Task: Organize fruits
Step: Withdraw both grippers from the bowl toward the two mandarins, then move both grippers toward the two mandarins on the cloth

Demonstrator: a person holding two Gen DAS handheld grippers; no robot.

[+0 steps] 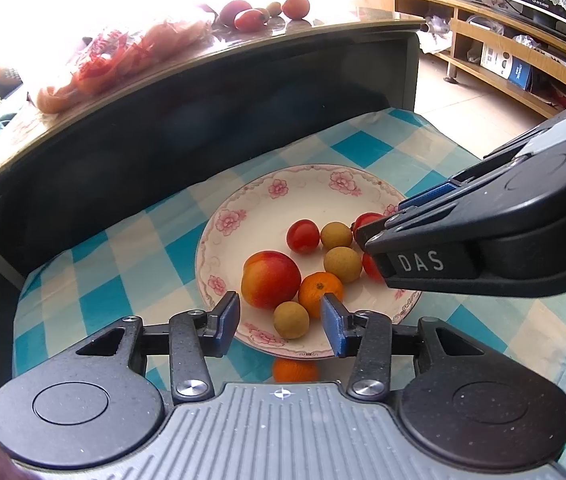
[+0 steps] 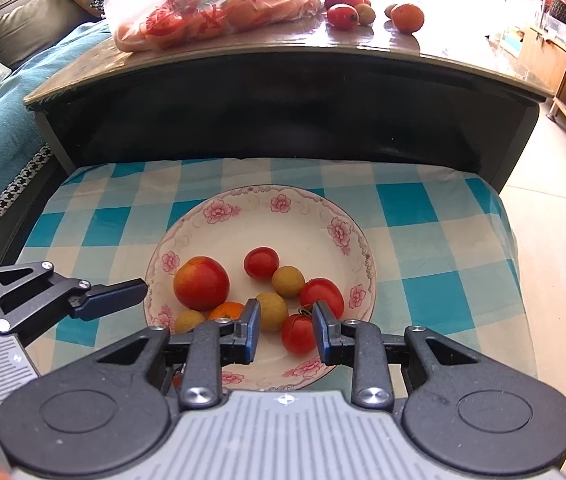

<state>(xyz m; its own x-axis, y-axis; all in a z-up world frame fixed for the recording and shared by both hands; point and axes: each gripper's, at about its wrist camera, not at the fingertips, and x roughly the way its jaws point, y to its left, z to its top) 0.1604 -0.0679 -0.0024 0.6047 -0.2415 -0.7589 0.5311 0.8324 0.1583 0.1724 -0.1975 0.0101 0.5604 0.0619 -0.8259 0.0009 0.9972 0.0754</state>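
Fruits, loose, being gathered on a flowered plate [image 2: 243,194] at the middle of both views, on a blue-and-white checked cloth [image 2: 423,208].

Already on the plate:
- one large red-yellow peach [image 2: 201,283];
- three tomatoes: small round [image 2: 261,263], larger [image 2: 321,295], near-edge [image 2: 298,334];
- three longans [image 2: 288,281];
- one mandarin [image 2: 227,311].

Still off the plate:
- a second mandarin [image 1: 295,370], on the cloth just below the plate's near rim in the left wrist view;
- a cluster of loose fruits [image 2: 343,8] on the raised counter [image 2: 283,50], top of frame;
- a bag of orange produce [image 2: 211,12] beside them, upper left.

Progress, as a judgement: roughly halfway, with the counter's fruit yet to be brought down.

Left tool [image 1: 281,304]: bottom centre of its own view, tilted down over the plate's near rim. Fingers apart, gripping nothing; a longan and the plated mandarin show beyond the gap.

Right tool [image 2: 286,308]: angled down over the plate's lower right part. Pads a narrow gap apart, with the near-edge tomato seen in the gap. The left-hand pad stands clear of it, so nothing looks clamped.
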